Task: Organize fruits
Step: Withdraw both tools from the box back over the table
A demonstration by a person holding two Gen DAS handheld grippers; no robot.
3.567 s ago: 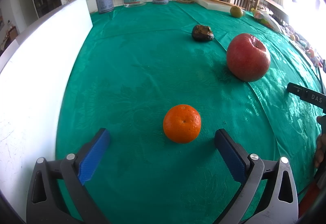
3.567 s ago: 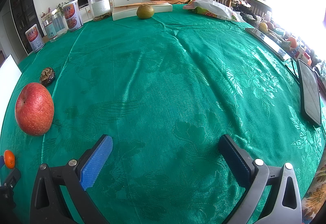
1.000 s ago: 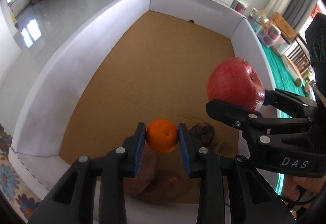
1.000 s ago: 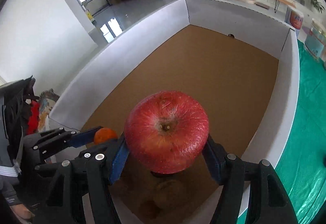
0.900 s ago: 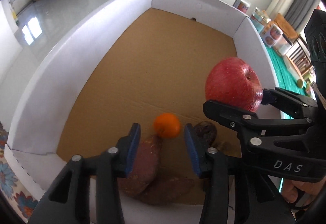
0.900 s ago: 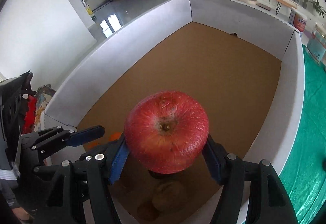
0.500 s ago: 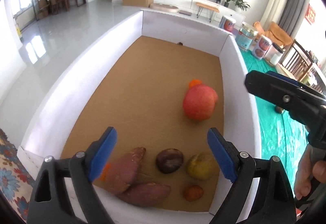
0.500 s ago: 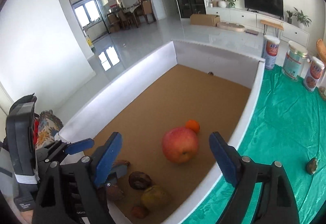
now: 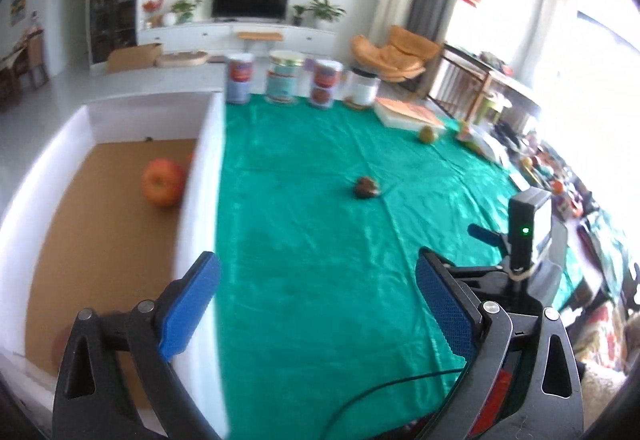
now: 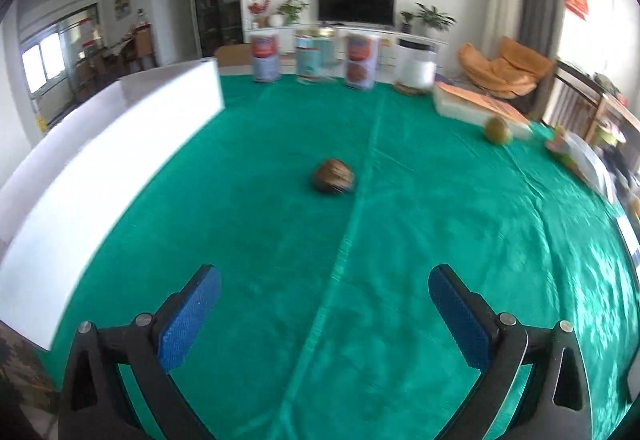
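Green patterned cloth (image 10: 420, 240) covers the desk, and both grippers hang above it with their blue-padded jaws spread wide and holding nothing. The left gripper (image 9: 316, 304) sits over the boundary between cloth and a large white-walled cardboard box (image 9: 200, 176); its left jaw overlaps the box's near wall, its right jaw is over cloth. Inside the box, ahead and left of the jaws, lies one red apple (image 9: 163, 182) close to the right-hand wall, with a sliver of one small orange fruit (image 9: 189, 156) just beyond it at the wall. A blurred reddish shape shows at the box's near corner, too unclear to name.

The right gripper (image 10: 324, 314) faces open cloth. One dark brown, rough round fruit (image 10: 333, 176) lies straight ahead of its jaws, well apart from them, just left of a fold line in the cloth. One green-yellow round fruit (image 10: 497, 130) sits farther off, ahead and right, touching a flat white box (image 10: 472, 108). Four canisters (image 10: 320, 56) line the far desk edge. Between the jaws and the brown fruit the cloth is bare; the white box wall (image 10: 100, 176) runs along the left side.
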